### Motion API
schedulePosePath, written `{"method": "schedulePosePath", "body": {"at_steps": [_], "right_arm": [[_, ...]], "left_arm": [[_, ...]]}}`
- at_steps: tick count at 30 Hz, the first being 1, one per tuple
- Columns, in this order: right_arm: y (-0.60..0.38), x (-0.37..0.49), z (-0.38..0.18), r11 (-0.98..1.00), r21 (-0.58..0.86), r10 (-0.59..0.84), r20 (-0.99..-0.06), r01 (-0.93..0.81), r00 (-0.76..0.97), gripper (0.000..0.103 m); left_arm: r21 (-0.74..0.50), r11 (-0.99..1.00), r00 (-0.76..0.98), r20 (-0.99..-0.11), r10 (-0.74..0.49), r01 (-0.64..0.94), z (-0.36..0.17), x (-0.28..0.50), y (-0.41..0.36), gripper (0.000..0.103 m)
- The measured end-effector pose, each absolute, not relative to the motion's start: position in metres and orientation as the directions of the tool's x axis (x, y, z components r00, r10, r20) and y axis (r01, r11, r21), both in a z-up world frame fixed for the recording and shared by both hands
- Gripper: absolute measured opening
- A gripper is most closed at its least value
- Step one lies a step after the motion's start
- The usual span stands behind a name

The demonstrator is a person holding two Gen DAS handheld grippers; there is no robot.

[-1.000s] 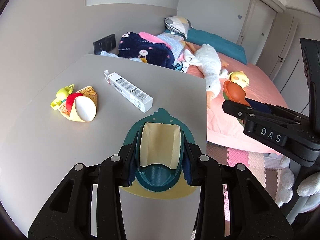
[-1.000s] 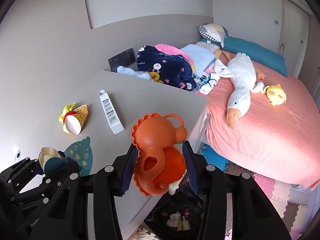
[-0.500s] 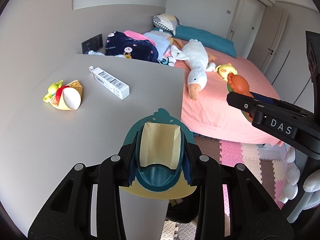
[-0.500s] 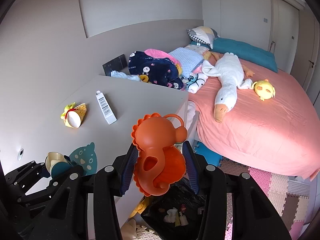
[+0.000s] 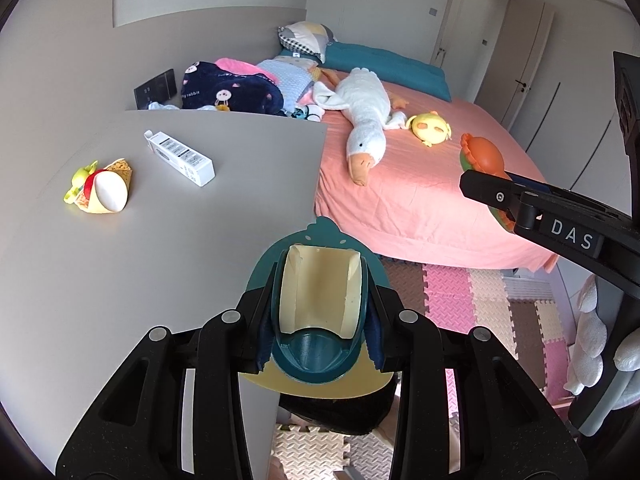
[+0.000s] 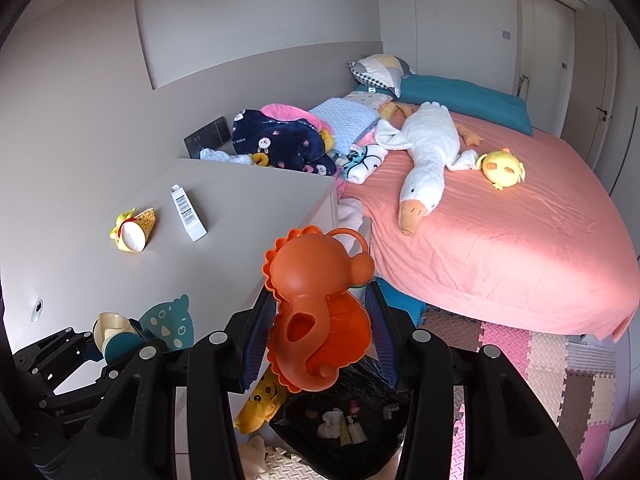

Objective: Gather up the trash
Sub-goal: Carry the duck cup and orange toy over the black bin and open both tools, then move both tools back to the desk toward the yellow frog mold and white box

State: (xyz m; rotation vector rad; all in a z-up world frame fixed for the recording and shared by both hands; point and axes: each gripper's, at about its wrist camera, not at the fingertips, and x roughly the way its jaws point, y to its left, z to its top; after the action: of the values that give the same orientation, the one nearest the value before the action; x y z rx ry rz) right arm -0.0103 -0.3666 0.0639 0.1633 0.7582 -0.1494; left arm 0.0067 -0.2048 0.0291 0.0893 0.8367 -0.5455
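My left gripper is shut on a teal and cream bird-shaped paper cup, held at the grey table's right edge. My right gripper is shut on an orange lion-shaped plastic cup, just past the table corner. An open black trash bag with scraps inside lies on the floor below both; in the left wrist view only a dark part of the bag shows under the cup. On the table lie a white carton and a yellow paper cone cup.
A pink bed with a white goose plush and a yellow plush fills the right side. Coloured foam mats cover the floor. A yellow soft toy lies beside the bag, against the table's side.
Both grippers have moved sideways toward the table's right edge with their cups still held. The carton and cone cup have slid left in view, and more floor and bag now show.
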Motion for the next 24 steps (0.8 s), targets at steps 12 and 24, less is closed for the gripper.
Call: {"method": "schedulePosePath", "body": {"at_steps": [12, 24], "right_arm": [[-0.405, -0.038, 0.055, 0.957, 0.103, -0.123, -0.704, 0.271, 0.700, 0.048], [-0.441, -0.047, 0.053, 0.904, 0.109, -0.227, -0.700, 0.414, 0.678, 0.084]], "left_arm": [[-0.131, 0.814, 0.481, -0.749, -0.455, 0.566, 0.019, -0.012, -0.243, 0.036], [-0.061, 0.830, 0.542, -0.731, -0.415, 0.554, 0.019, -0.021, -0.249, 0.097]]}}
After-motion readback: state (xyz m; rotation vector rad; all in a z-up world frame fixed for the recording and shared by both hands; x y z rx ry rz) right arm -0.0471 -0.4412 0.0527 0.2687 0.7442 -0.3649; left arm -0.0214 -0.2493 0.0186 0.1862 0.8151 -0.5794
